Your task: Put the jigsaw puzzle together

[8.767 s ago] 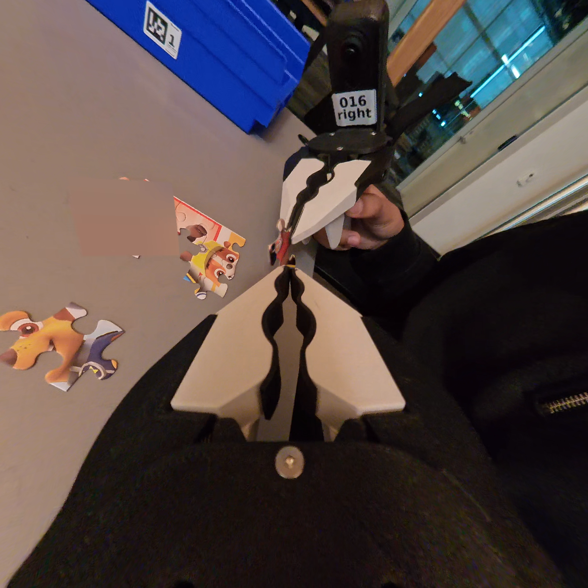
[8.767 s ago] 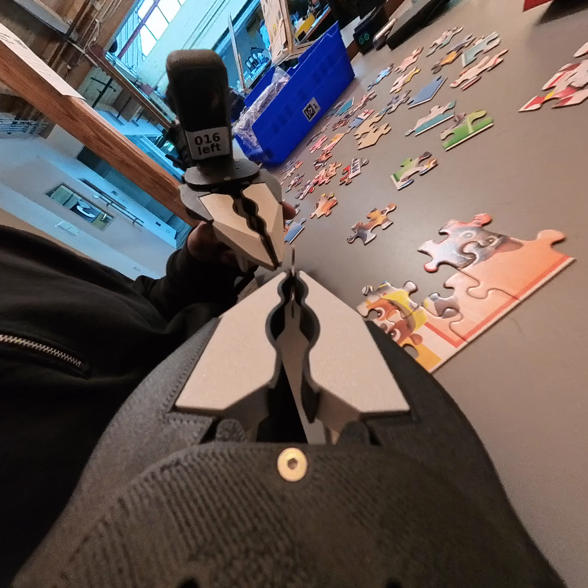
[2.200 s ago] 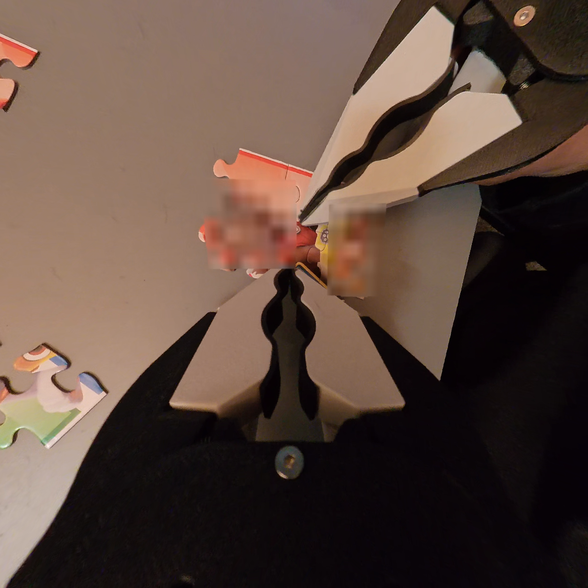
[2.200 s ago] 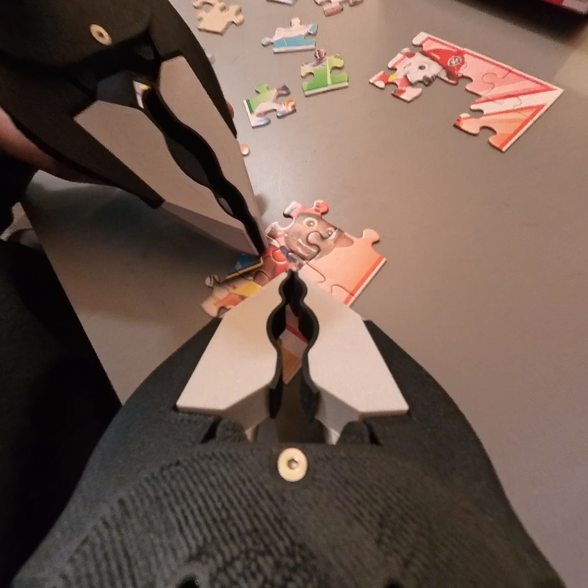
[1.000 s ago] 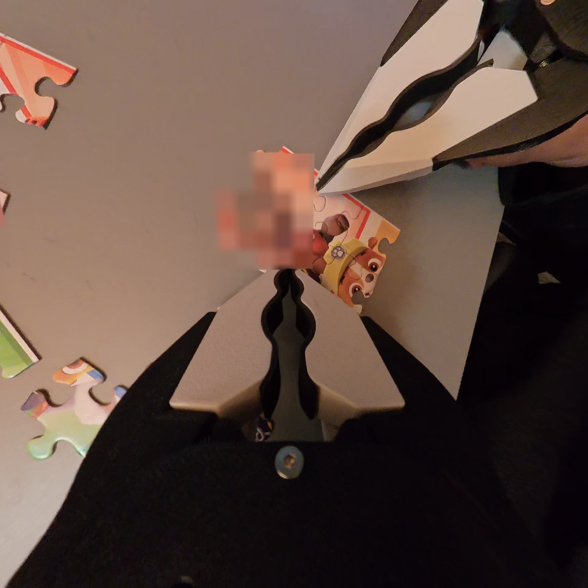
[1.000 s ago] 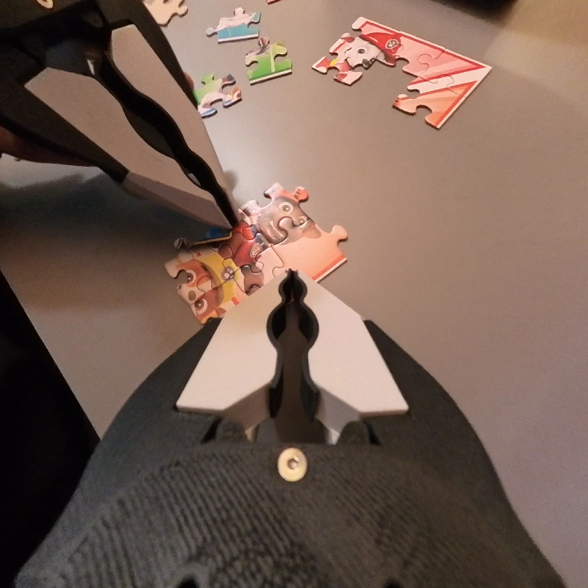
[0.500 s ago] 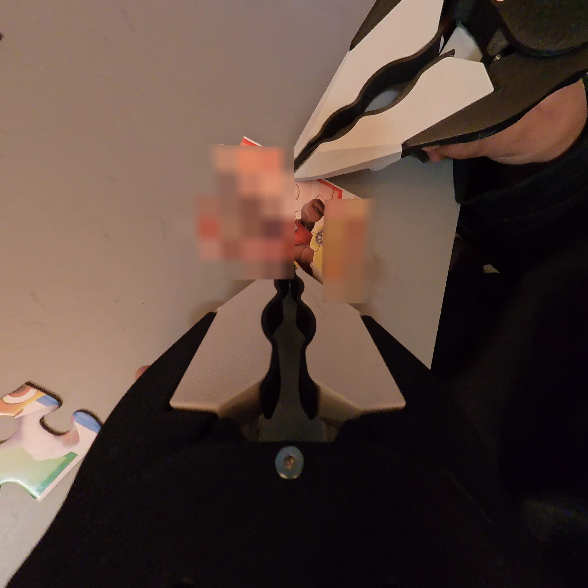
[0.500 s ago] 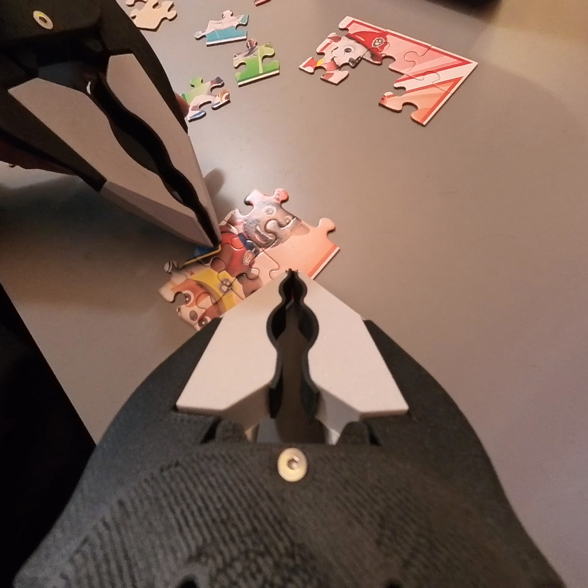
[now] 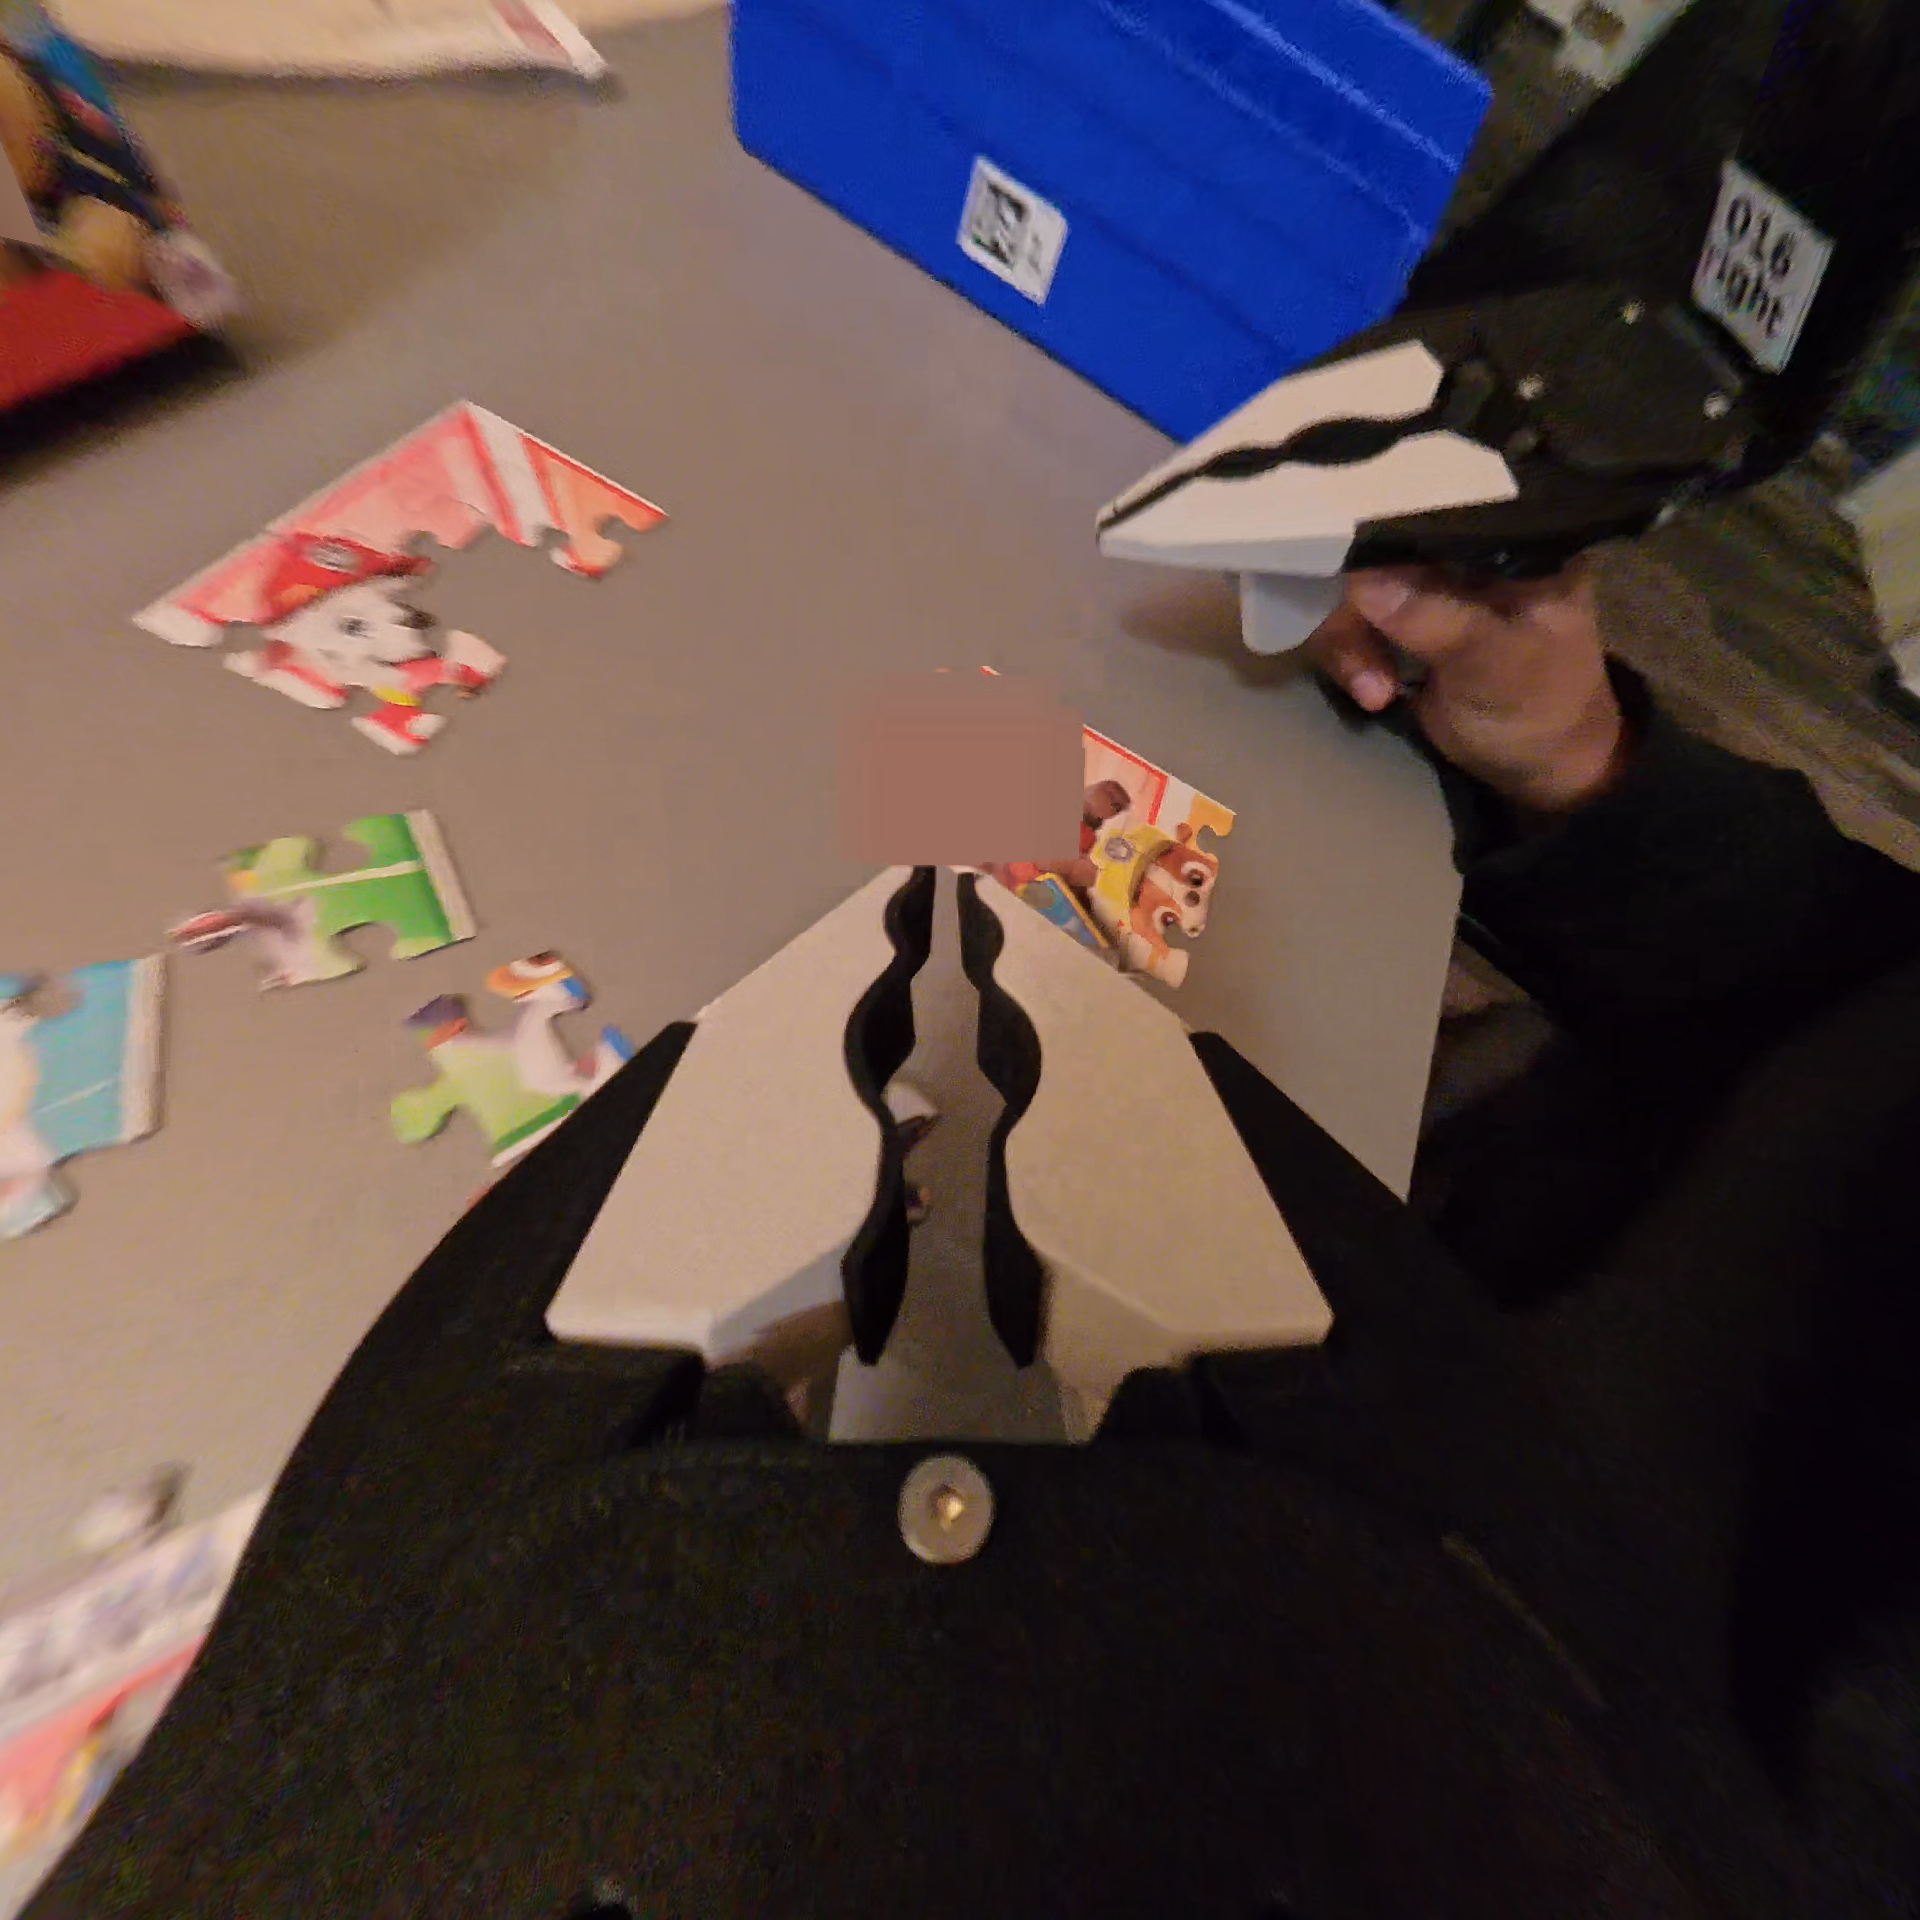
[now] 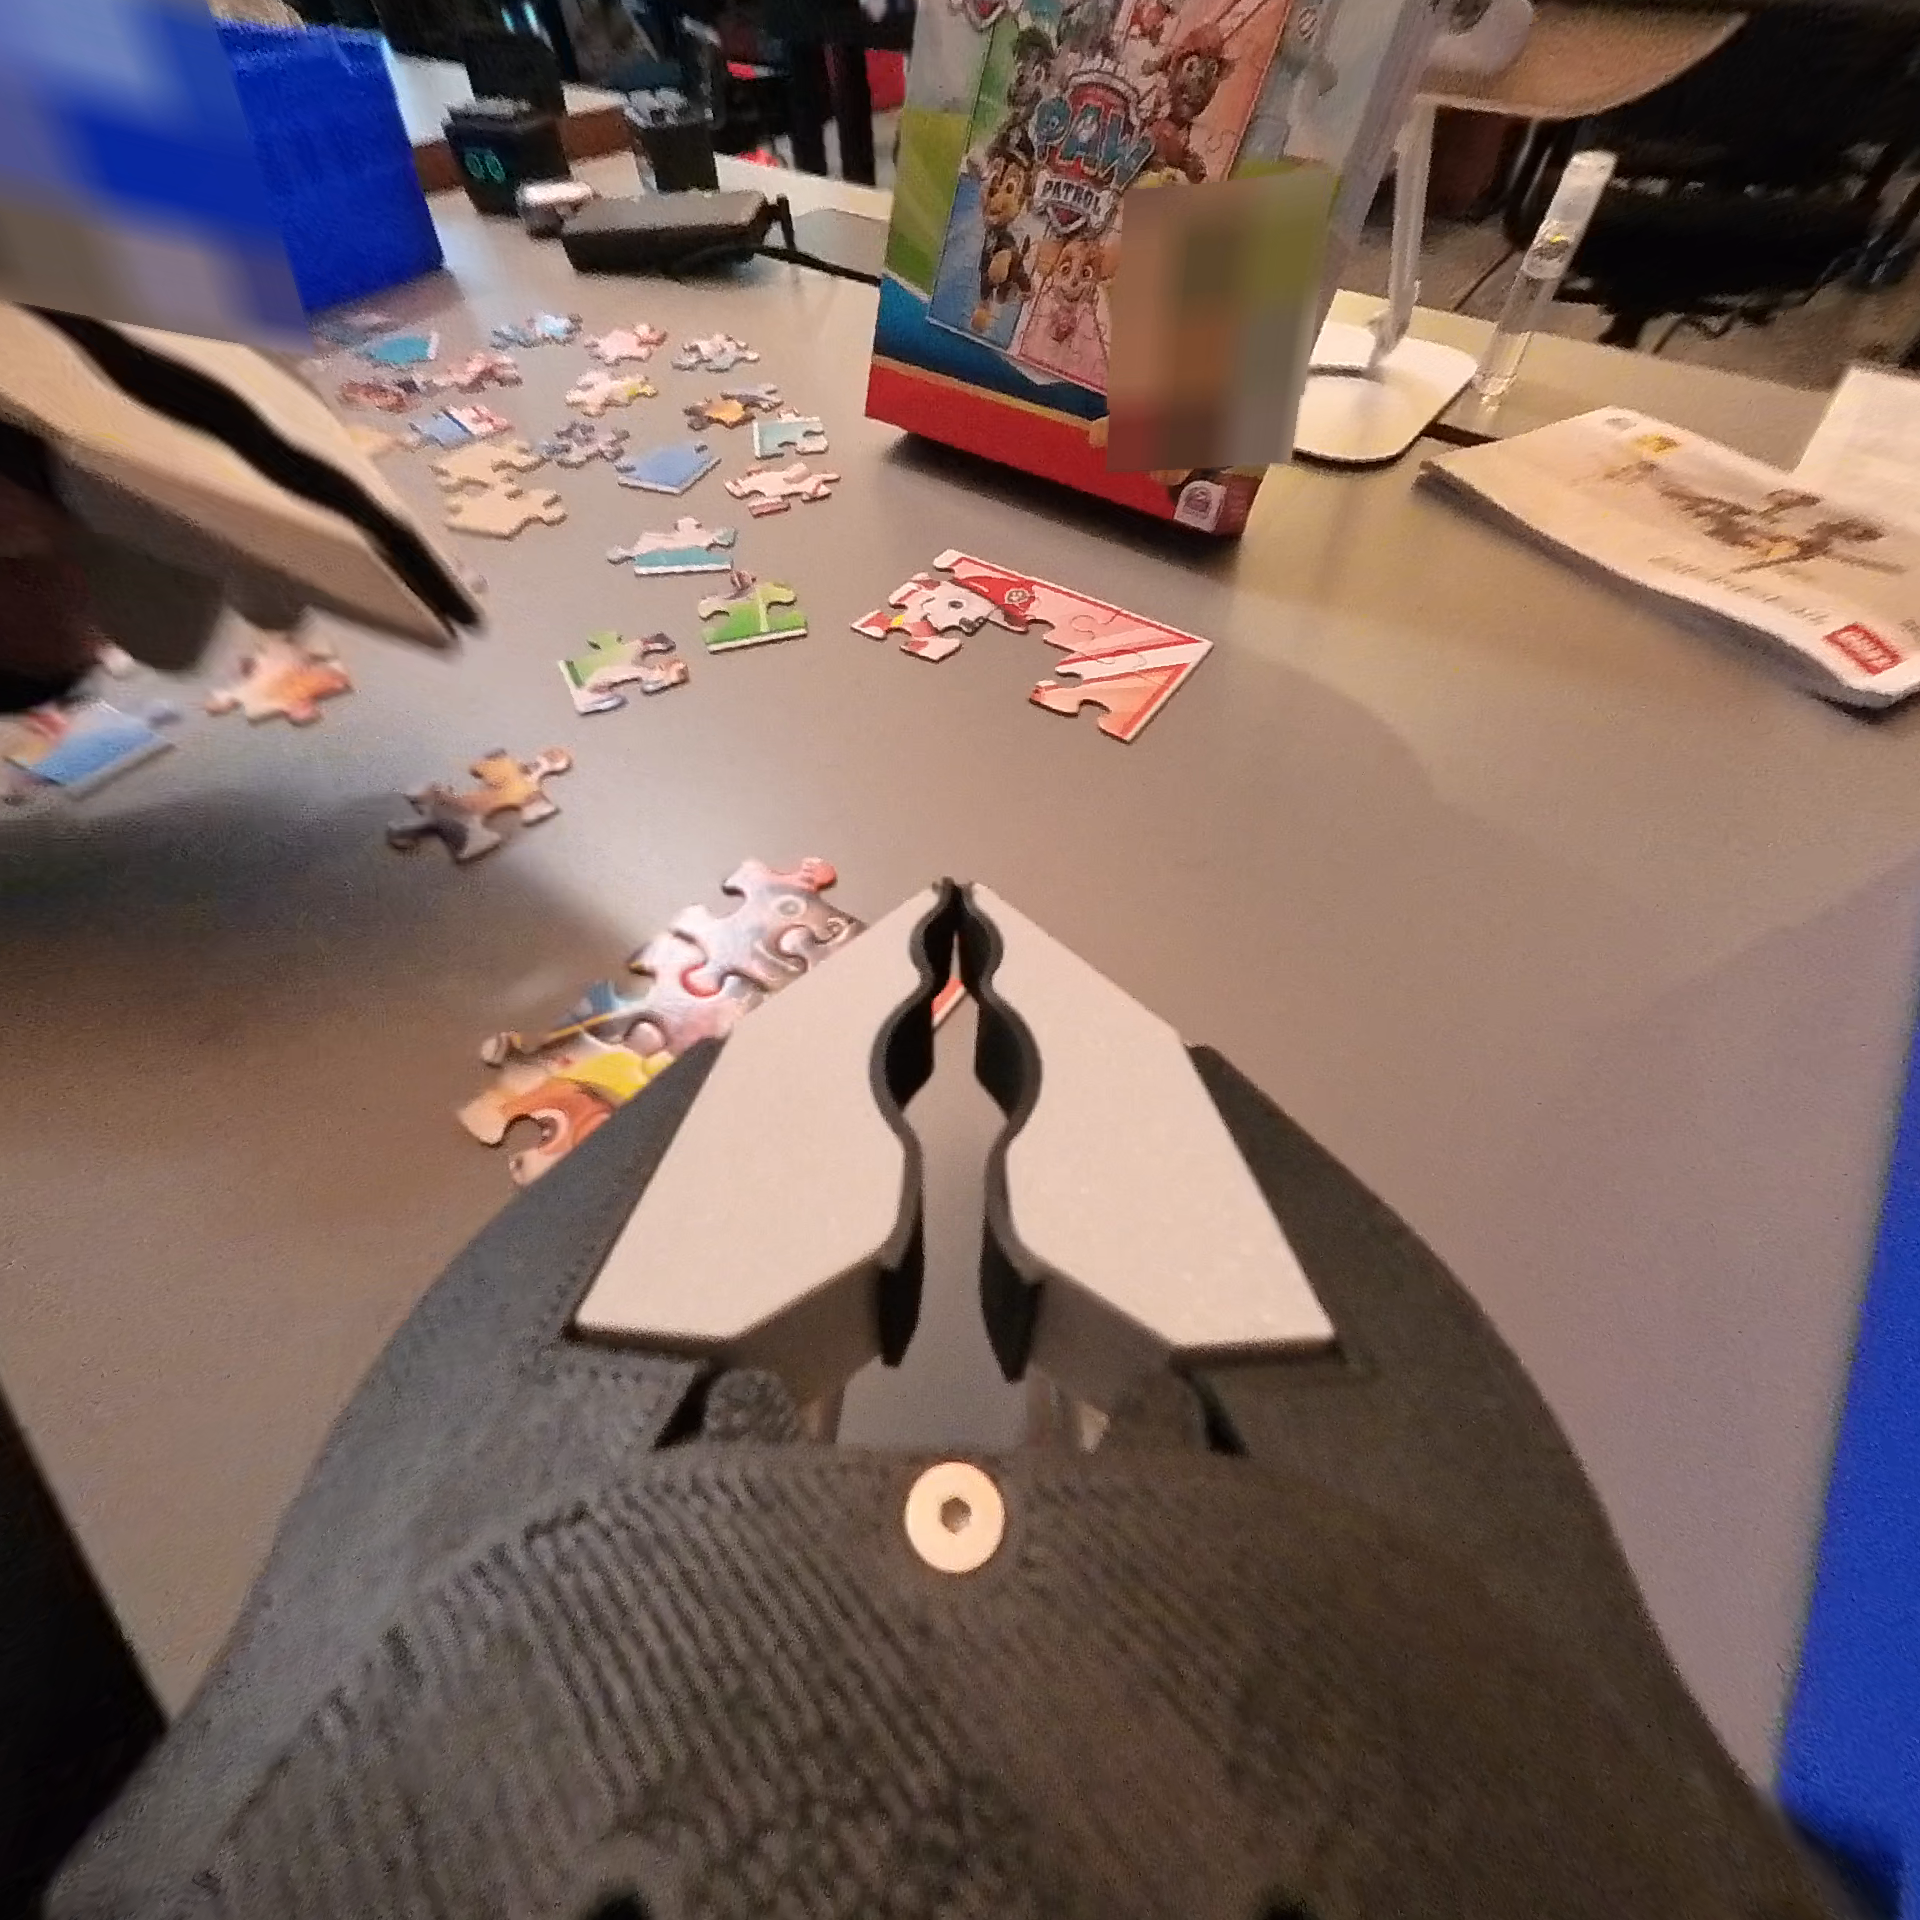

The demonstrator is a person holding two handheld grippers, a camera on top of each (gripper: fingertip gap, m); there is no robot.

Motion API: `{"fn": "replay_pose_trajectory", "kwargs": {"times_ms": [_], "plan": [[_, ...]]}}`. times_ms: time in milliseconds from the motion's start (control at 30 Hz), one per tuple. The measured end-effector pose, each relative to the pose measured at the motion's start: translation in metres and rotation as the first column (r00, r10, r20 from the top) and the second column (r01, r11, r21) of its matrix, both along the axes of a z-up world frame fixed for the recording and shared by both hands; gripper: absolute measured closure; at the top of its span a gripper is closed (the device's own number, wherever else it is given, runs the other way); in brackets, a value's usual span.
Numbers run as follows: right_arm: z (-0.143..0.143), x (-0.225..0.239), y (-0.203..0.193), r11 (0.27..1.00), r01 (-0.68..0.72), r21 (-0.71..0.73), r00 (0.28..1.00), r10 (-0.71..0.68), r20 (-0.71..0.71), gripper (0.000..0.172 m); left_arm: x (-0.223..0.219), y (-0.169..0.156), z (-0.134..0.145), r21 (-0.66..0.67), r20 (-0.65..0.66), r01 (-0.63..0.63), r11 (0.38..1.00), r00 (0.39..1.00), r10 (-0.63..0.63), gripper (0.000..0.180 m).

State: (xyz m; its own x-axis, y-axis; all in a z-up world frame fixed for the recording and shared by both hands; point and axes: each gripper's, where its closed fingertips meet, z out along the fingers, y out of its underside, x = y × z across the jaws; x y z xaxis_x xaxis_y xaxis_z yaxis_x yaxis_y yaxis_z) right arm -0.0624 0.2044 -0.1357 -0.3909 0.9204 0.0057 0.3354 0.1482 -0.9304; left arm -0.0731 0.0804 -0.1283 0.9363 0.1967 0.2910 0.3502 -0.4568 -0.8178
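A joined cluster of puzzle pieces with cartoon dogs [image 9: 1143,862] lies on the grey table [image 9: 727,436] near its edge, just beyond my left gripper [image 9: 937,878]. The left fingertips stand slightly apart with nothing between them. My right gripper [image 10: 951,888] is shut and empty, raised above the same cluster [image 10: 727,966], which lies just to its left. In the left wrist view the right gripper [image 9: 1107,525] hovers above and right of the cluster, held by a hand [image 9: 1475,686]. In the right wrist view the left gripper [image 10: 447,613] hangs at the upper left.
A second joined cluster, red and white [image 10: 1039,634] [image 9: 395,582], lies farther out. Several loose pieces [image 10: 478,795] [image 9: 353,894] are scattered to the left. A blue bin [image 9: 1143,187], a puzzle box [image 10: 1039,260] and a white booklet [image 10: 1714,540] stand at the back. Spacing between my two grippers at the tips: around 12 centimeters.
Both grippers have lifted and drawn back from the dog cluster, which stays on the table. The left fingertips, touching before, have parted a little. The right stays shut.
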Motion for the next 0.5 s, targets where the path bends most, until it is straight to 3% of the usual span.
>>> {"fn": "replay_pose_trajectory", "kwargs": {"times_ms": [133, 300, 400, 500], "plan": [[-0.011, -0.003, -0.005, 0.991, 0.007, 0.136, 1.0, -0.01, 0.019, 0.172, -0.036, -0.063, 0.028, 0.051, -0.136, -0.225, 0.973, 0.964, 0.23, 0.178], [-0.012, -0.002, -0.007, 0.975, 0.018, 0.222, 1.0, -0.016, -0.014, 0.172, -0.072, -0.15, 0.07, 0.207, -0.163, -0.437, 0.875, 0.867, 0.471, 0.177], [-0.009, -0.003, -0.004, 0.973, 0.035, 0.226, 0.999, -0.028, -0.035, 0.172, -0.086, -0.191, 0.057, 0.213, -0.17, -0.535, 0.817, 0.804, 0.571, 0.176], [-0.004, -0.002, -0.002, 0.978, 0.049, 0.202, 0.998, -0.037, -0.059, 0.172, -0.086, -0.209, 0.042, 0.21, -0.17, -0.559, 0.802, 0.787, 0.593, 0.176]]}}
